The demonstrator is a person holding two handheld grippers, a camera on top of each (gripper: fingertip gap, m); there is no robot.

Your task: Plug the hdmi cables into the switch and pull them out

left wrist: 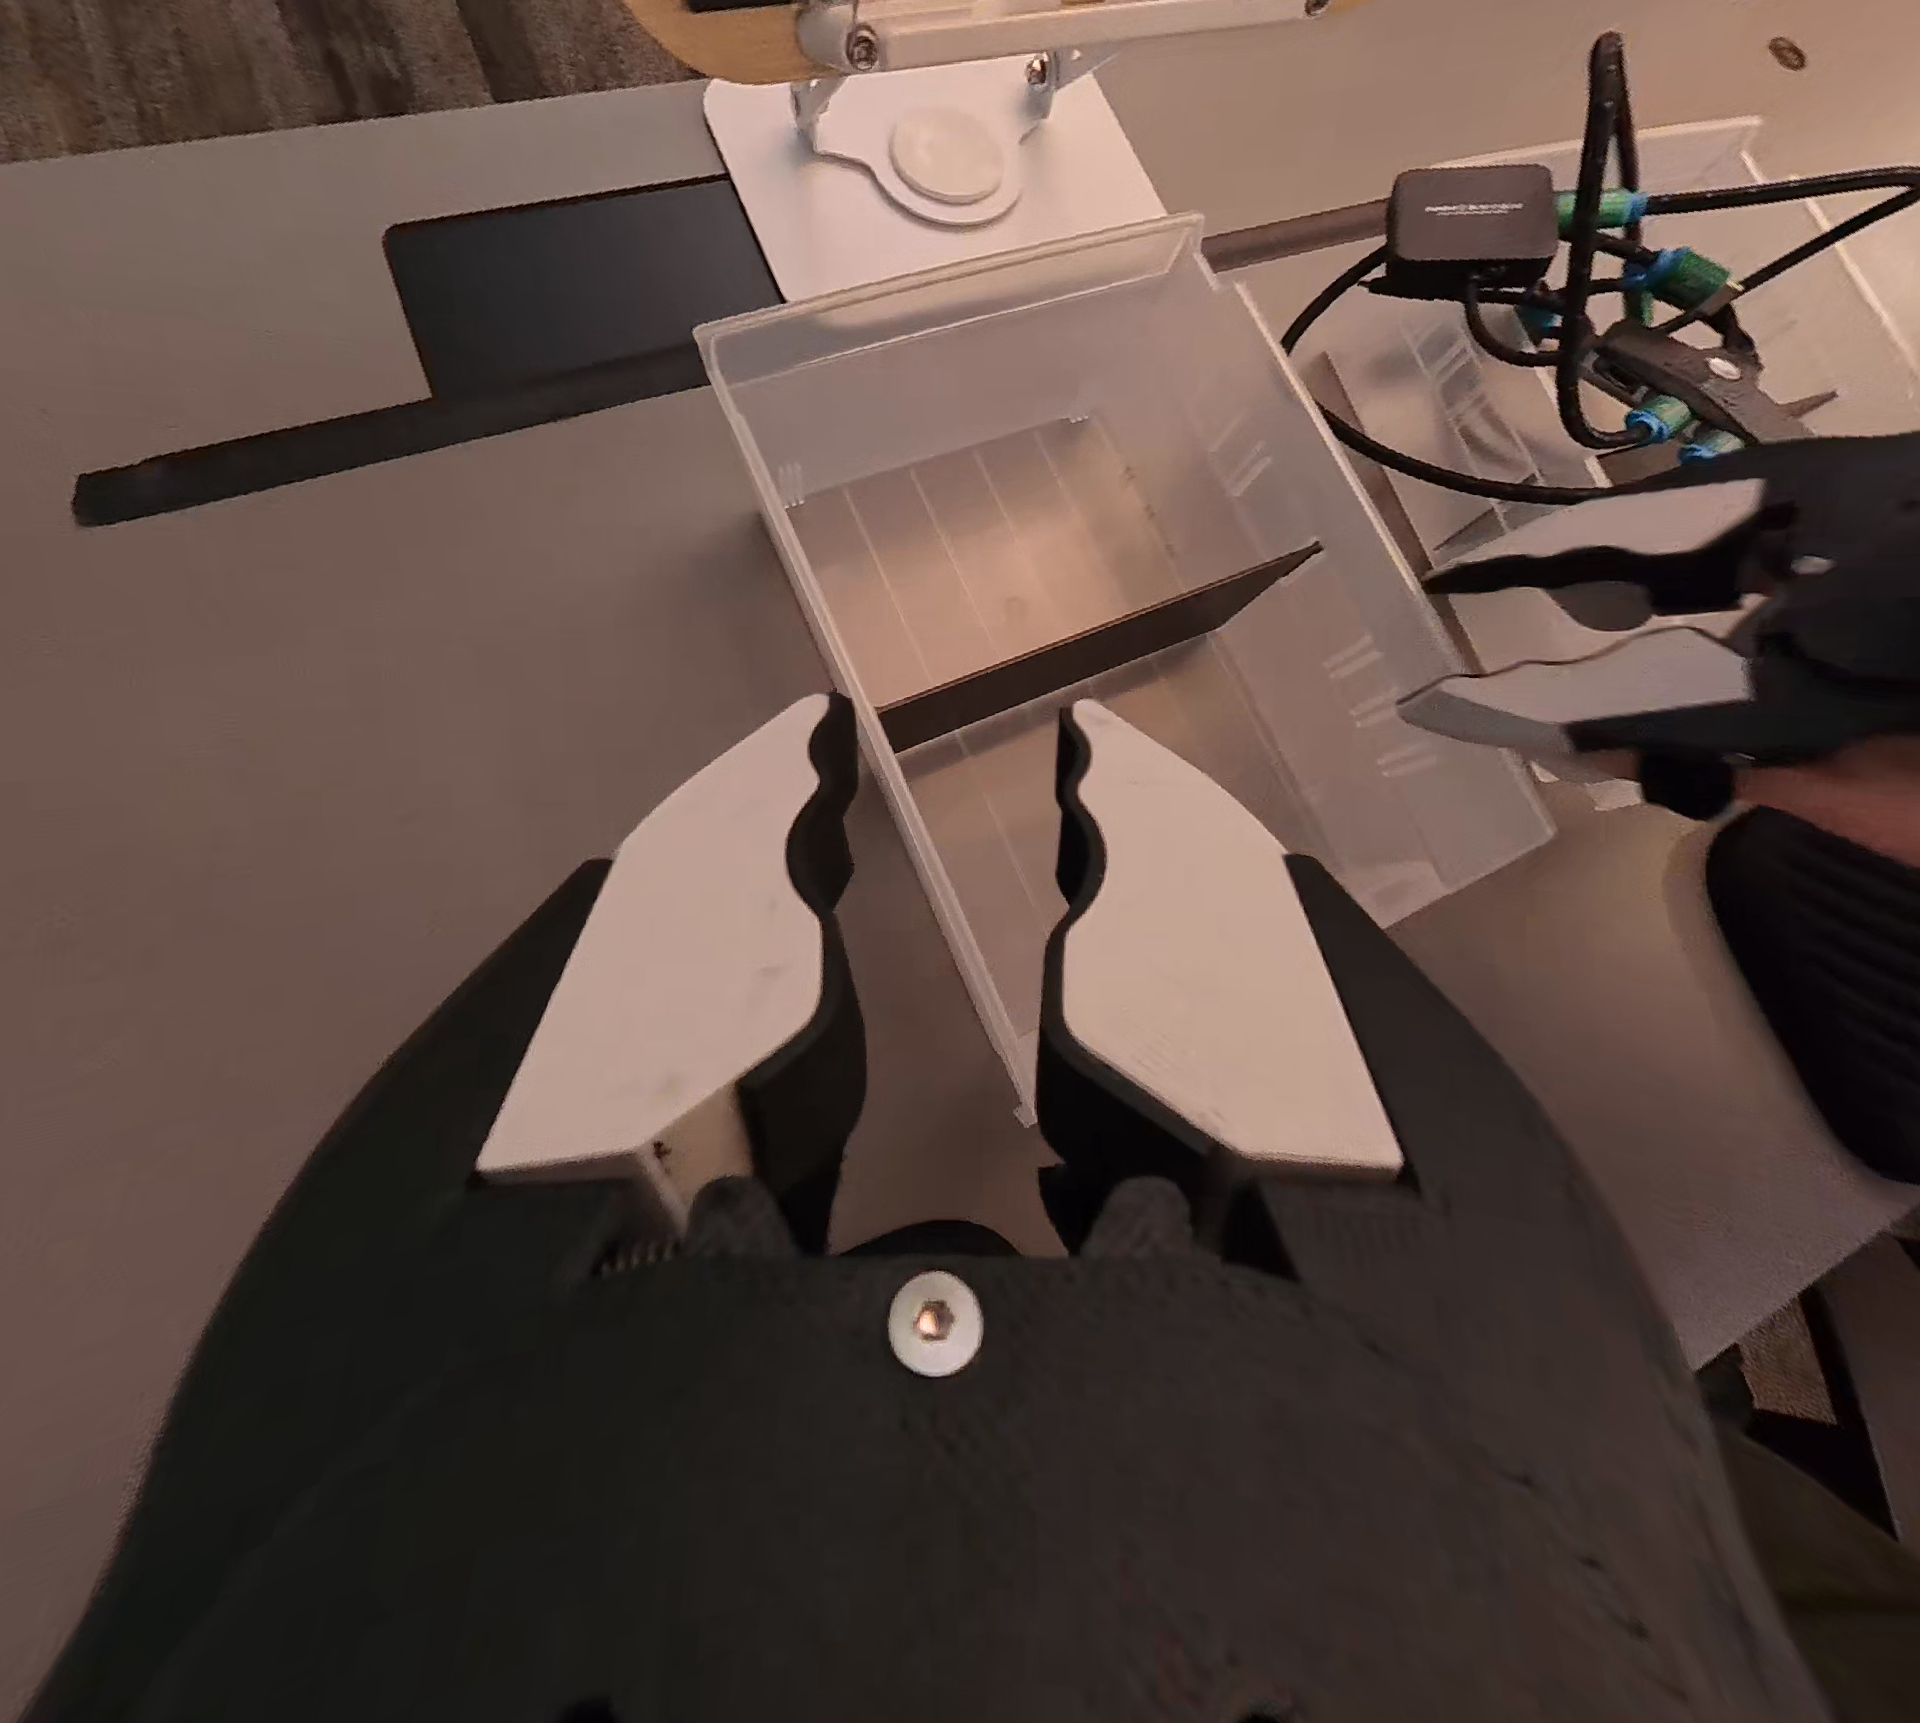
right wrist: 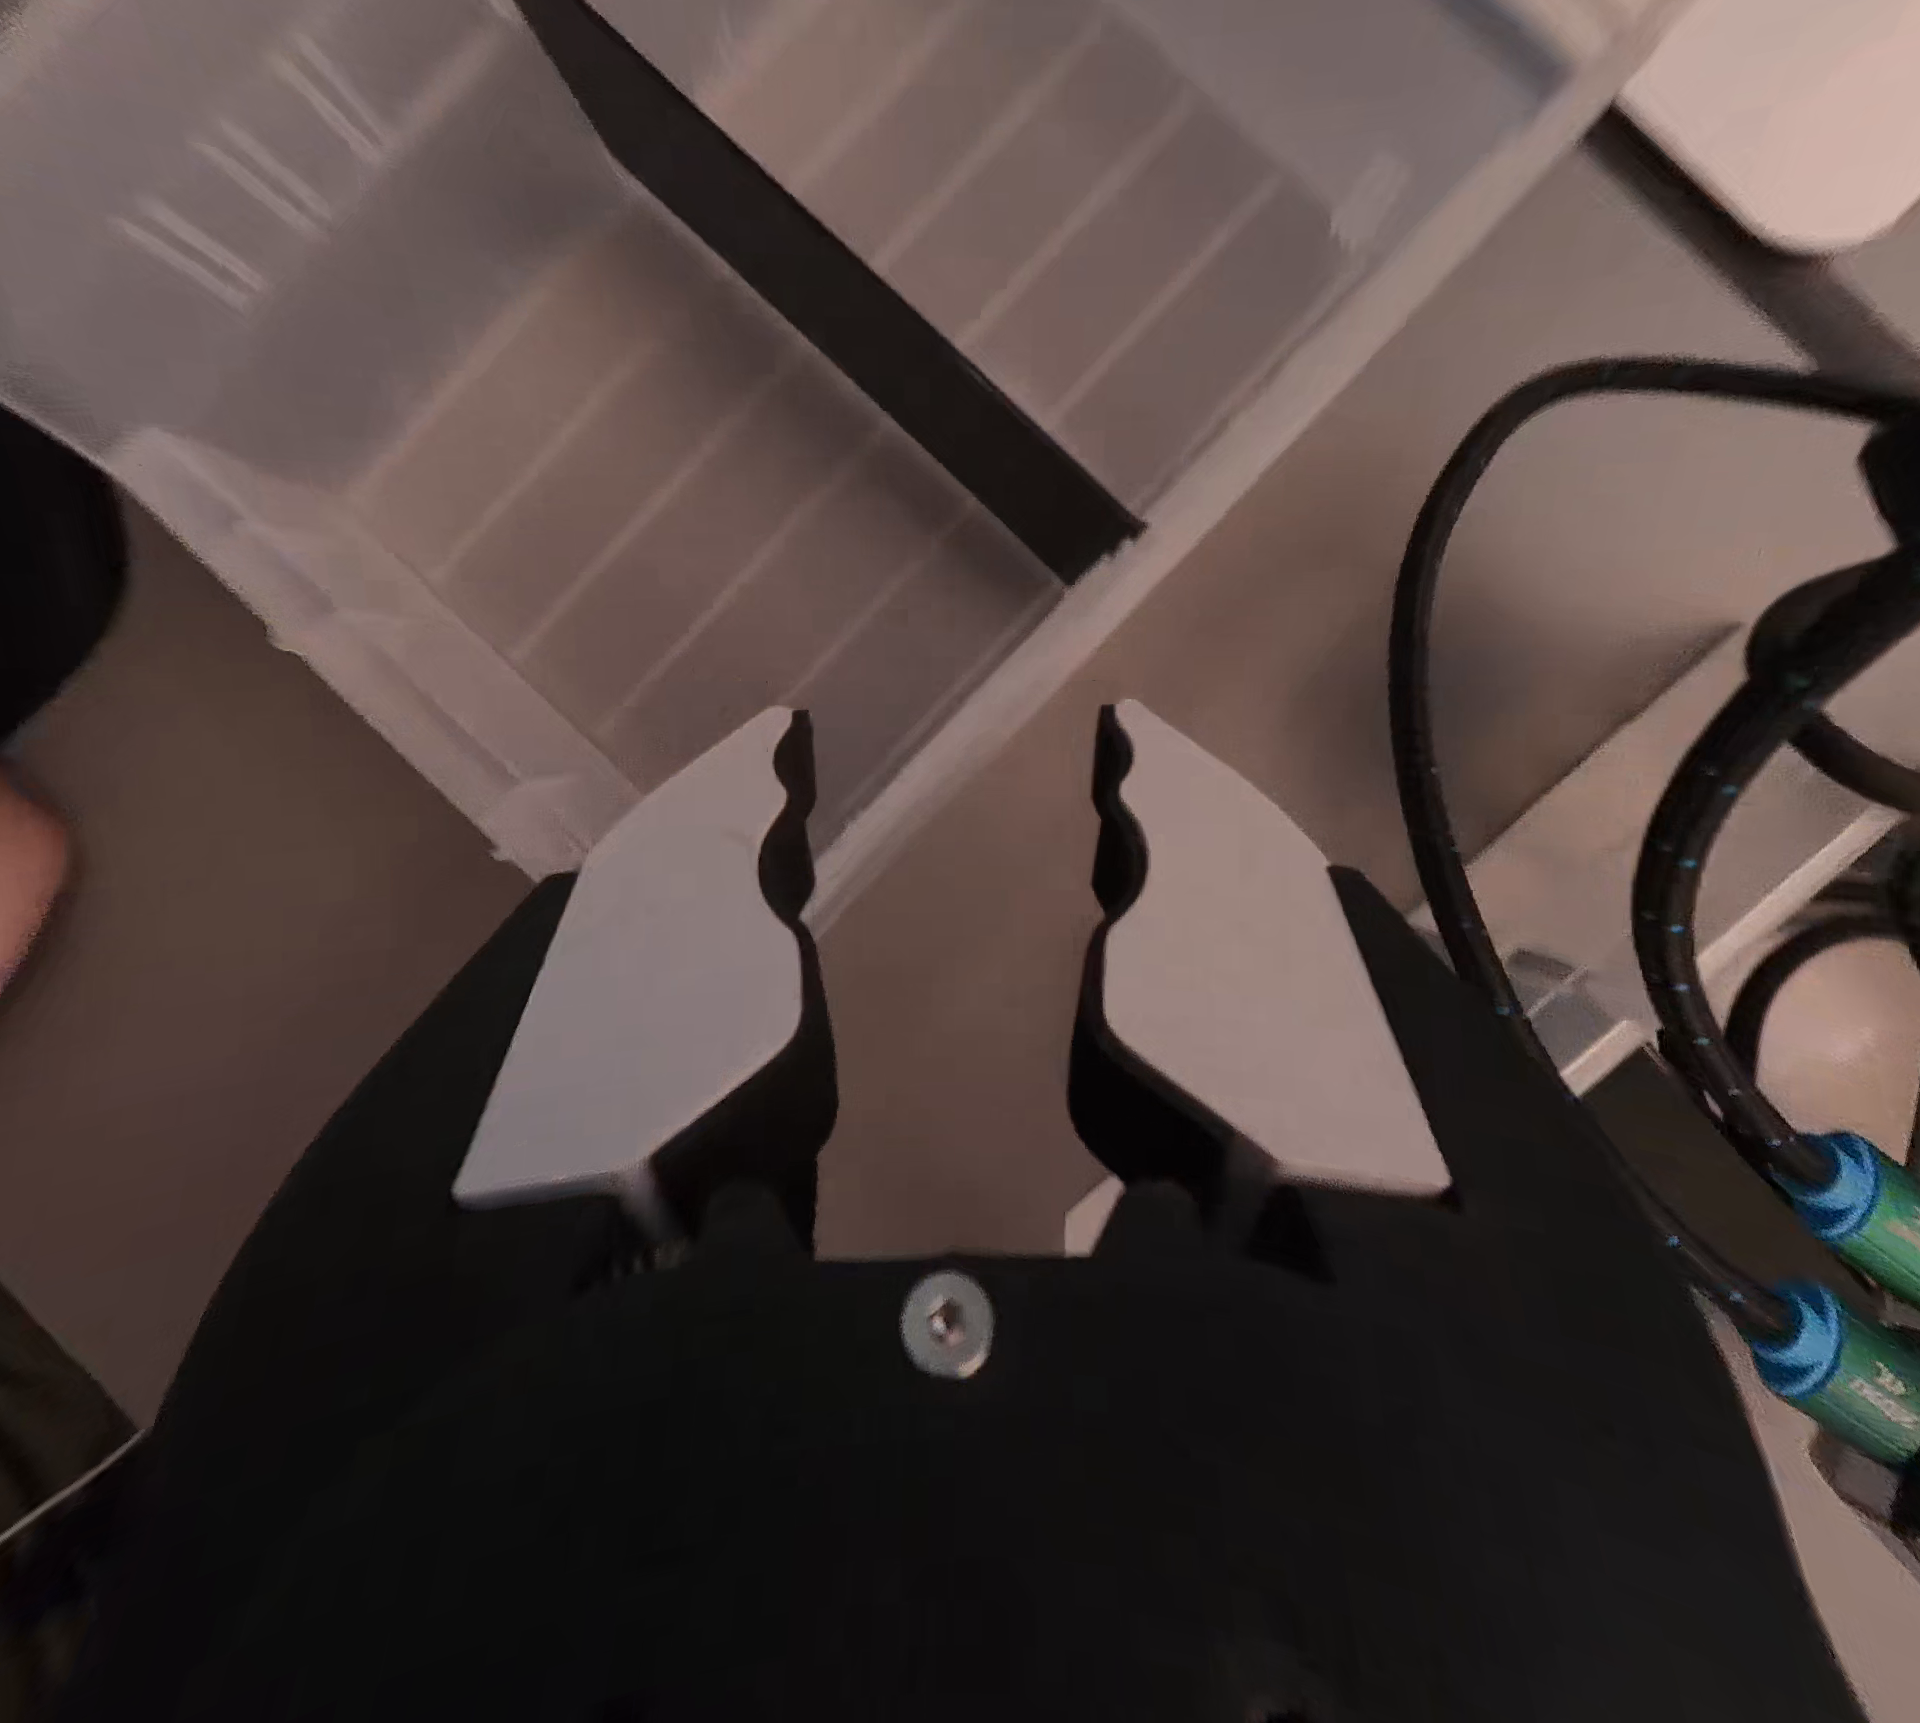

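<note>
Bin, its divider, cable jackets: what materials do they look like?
Bin: clear, slightly frosted plastic by the look; the table shows through its walls, and moulded ribs line them.
Divider: a thin, matt black sheet, plastic or card; cannot tell which.
Cables: black braided sleeve with blue flecks, the weave showing in the right wrist view. Their plugs: glossy green shells, possibly metal, with blue collars.

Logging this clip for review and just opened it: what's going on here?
A person holds two claws over a grey desk. Both are open and hold nothing. The left claw straddles the near wall of an empty clear plastic bin split by a black divider. The right claw hovers at that bin's other side. The black switch lies beyond, amid black HDMI cables with green-and-blue plugs; how many are plugged in is unclear.
</note>
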